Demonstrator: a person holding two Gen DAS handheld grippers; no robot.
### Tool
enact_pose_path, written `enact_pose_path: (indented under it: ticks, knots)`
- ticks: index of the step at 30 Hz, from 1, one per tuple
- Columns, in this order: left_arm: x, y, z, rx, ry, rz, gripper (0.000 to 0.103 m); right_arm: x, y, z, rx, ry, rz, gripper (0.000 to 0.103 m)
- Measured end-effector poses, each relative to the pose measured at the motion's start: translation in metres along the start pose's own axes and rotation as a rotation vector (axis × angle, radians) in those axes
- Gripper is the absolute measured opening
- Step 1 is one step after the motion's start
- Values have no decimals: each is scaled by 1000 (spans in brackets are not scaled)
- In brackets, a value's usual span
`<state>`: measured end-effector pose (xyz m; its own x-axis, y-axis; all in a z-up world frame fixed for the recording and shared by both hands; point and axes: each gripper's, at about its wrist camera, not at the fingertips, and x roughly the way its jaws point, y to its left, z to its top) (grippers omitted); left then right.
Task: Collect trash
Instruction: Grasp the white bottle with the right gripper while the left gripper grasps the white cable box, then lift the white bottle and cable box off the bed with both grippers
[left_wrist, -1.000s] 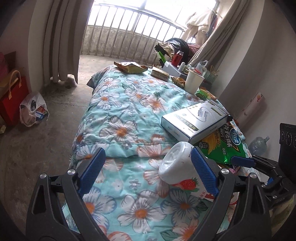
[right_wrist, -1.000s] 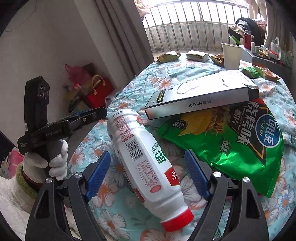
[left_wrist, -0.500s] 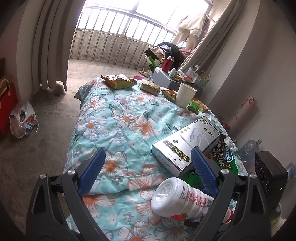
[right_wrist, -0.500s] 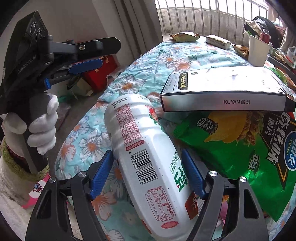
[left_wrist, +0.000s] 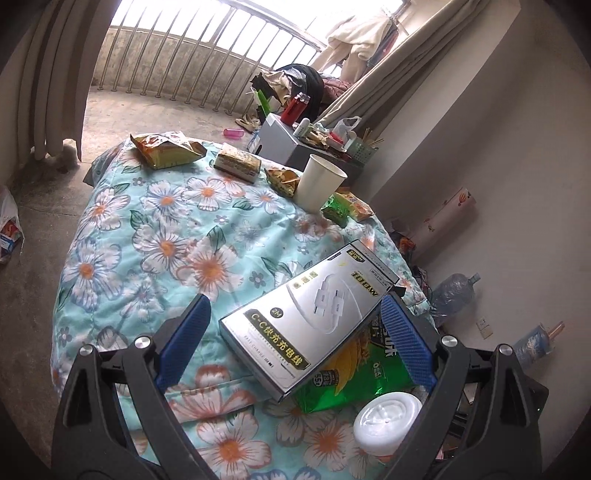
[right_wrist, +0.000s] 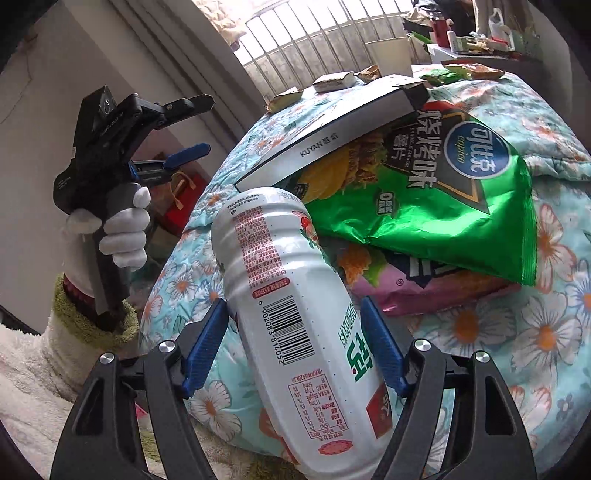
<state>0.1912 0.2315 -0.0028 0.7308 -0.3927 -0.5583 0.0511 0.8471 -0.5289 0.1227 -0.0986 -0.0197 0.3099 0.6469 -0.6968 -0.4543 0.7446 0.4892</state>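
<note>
Across the flowered quilt (left_wrist: 155, 236) of the bed lies the trash we are collecting, and the step in hand is the first pick: our right claw (right_wrist: 295, 349) straddles the white yogurt bottle (right_wrist: 295, 332), which lies on its side at the near edge of the bed. Both blue pads sit against the bottle's flanks, so we judge the claw pinching it, though the left pad's contact is a close call. Our left claw (left_wrist: 295, 339) stands spread and empty, held in a white-gloved hand (right_wrist: 118, 229) and hanging above the silver box (left_wrist: 314, 317) without touching it.

Next, we judge, the bottle must be lifted clear without rolling out; its smooth, rounded plastic body narrows to a waist, so a firm squeeze at the waist should help. Where it goes is unclear: no bin shows in either view.

The box is a flat, stiff, glossy carton resting tilted on a green chip bag (right_wrist: 436, 192), crinkled foil that will crush and slide. A pink packet (right_wrist: 424, 291) lies under the green bag. Farther off stand a paper cup (left_wrist: 319, 181), upright and light, and several small crumpled snack wrappers (left_wrist: 166, 149). The quilt is soft and puffy, so things sink and tip on it
</note>
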Motion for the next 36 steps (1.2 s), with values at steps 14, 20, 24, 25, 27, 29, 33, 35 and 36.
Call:
enact_pose_path:
  ticks: [14, 20, 24, 25, 27, 29, 33, 35, 36]
  knots:
    - [108, 1, 15, -164, 357, -101, 89, -62, -86, -8, 302, -192, -70, 69]
    - [84, -31, -5, -60, 361, -100, 89, -50, -97, -6, 332, -180, -47, 68]
    - [87, -62, -16, 152, 364, 45, 89, -46, -100, -5, 351, -171, -44, 68]
    - [87, -69, -19, 206, 356, 73, 89, -46, -101, -5, 357, -172, -42, 68]
    - [91, -82, -26, 301, 351, 107, 89, -46, -102, -5, 370, -174, -37, 68]
    - [94, -92, -35, 376, 351, 150, 89, -47, -103, -6, 373, -175, -37, 68]
    - [97, -106, -53, 520, 336, 207, 89, -44, -103, -5, 362, -160, -65, 68]
    - [96, -112, -61, 573, 340, 247, 89, -42, -102, -6, 361, -153, -76, 68]
    - [97, -114, -66, 597, 343, 260, 89, -42, -103, -7, 362, -150, -79, 68]
